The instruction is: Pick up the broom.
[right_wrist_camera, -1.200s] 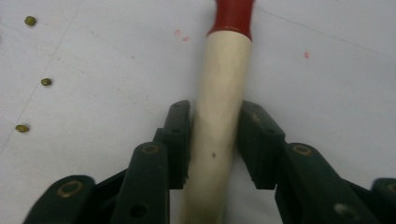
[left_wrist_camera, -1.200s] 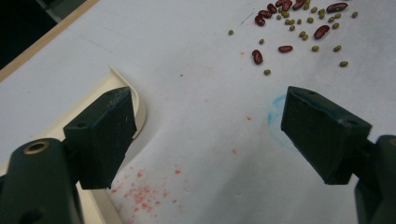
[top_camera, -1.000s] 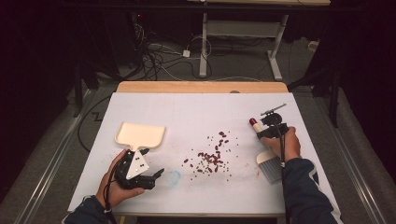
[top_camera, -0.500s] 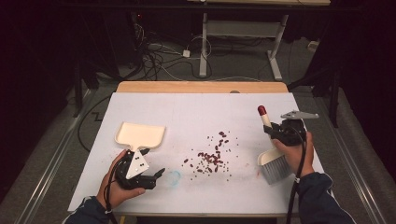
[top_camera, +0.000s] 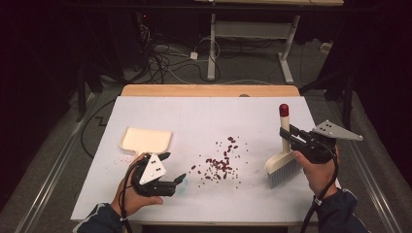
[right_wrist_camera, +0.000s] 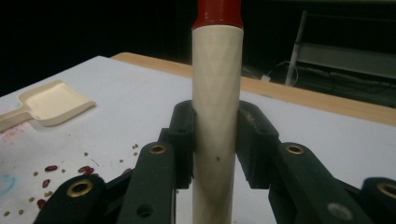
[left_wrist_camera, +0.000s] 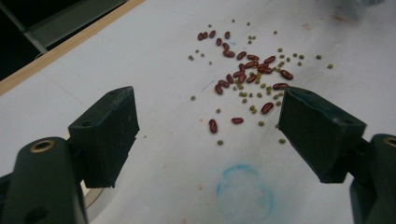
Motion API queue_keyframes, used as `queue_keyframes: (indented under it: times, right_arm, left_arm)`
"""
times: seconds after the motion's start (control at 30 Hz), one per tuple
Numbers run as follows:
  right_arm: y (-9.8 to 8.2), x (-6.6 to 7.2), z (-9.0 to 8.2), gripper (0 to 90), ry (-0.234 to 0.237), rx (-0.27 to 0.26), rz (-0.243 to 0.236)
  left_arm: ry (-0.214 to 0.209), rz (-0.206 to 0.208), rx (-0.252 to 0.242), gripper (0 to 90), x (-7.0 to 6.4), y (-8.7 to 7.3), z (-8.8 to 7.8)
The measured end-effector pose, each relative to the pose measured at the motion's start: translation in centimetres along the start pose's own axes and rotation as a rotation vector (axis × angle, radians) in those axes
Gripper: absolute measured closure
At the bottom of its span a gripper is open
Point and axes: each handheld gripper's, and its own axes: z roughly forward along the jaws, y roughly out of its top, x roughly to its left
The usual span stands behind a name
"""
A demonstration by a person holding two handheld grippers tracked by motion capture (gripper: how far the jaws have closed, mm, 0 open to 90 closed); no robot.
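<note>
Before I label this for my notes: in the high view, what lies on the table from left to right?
Cream dustpan → left hand-held gripper → scattered beans → brush → right hand-held gripper, clamped on the brush handle.

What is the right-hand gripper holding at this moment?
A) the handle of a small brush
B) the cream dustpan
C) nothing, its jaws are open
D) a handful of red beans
A: in the right gripper view the right gripper has both jaws pressed against the cream brush handle with its red tip, and the high view shows the bristles down by the table.
</note>
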Motion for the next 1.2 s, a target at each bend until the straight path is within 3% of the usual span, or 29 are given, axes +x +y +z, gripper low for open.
queue_keyframes:
  times: [0.1, 0.23, 0.27, 0.3, 0.5, 0.7, 0.77, 0.87, 0.97, 1.07, 1.2]
  right_arm:
    - [0.3, 0.6, -0.4, 70.1, 0.000, -0.038, -0.007]
    - [0.8, 1.4, -0.8, 70.1, -0.007, -0.071, -0.003]
    - [1.2, 2.1, -0.9, 70.1, -0.011, -0.096, -0.004]
    - [1.2, 2.1, -0.9, 70.1, -0.011, -0.096, -0.004]
    - [2.1, 5.9, -0.4, 70.0, -0.027, -0.160, -0.062]
    - [2.2, 8.0, 0.3, 70.0, -0.001, -0.175, -0.080]
    - [2.1, 9.0, 0.7, 70.0, 0.014, -0.174, -0.097]
    - [2.0, 9.7, 1.0, 70.0, 0.030, -0.170, -0.090]
    - [1.9, 10.1, 1.2, 70.0, 0.035, -0.182, -0.098]
    - [2.0, 10.9, 1.3, 69.9, 0.038, -0.191, -0.110]
    - [2.0, 11.1, 1.1, 69.8, 0.052, -0.191, -0.116]
  left_arm:
    - [-0.013, 0.011, -0.006, 20.2, -0.8, 1.2, 0.5]
    - [-0.089, -0.006, -0.057, 20.6, -1.8, 3.3, 1.2]
    - [-0.128, -0.004, -0.081, 21.0, -2.7, 4.6, 2.0]
    - [-0.128, -0.004, -0.081, 21.4, -2.7, 4.6, 2.0]
    - [-0.213, 0.019, -0.127, 23.5, -6.1, 8.6, 5.6]
    - [-0.249, 0.013, -0.152, 26.4, -8.3, 10.6, 8.5]
    - [-0.252, 0.015, -0.156, 36.1, -8.3, 10.8, 9.0]
    - [-0.231, 0.020, -0.140, 43.3, -8.0, 10.9, 9.5]
    - [-0.216, -0.001, -0.133, 47.6, -7.2, 10.5, 9.6]
    - [-0.235, -0.005, -0.132, 57.8, -6.4, 10.2, 9.4]
    - [-0.228, 0.012, -0.122, 60.5, -6.0, 10.0, 9.2]
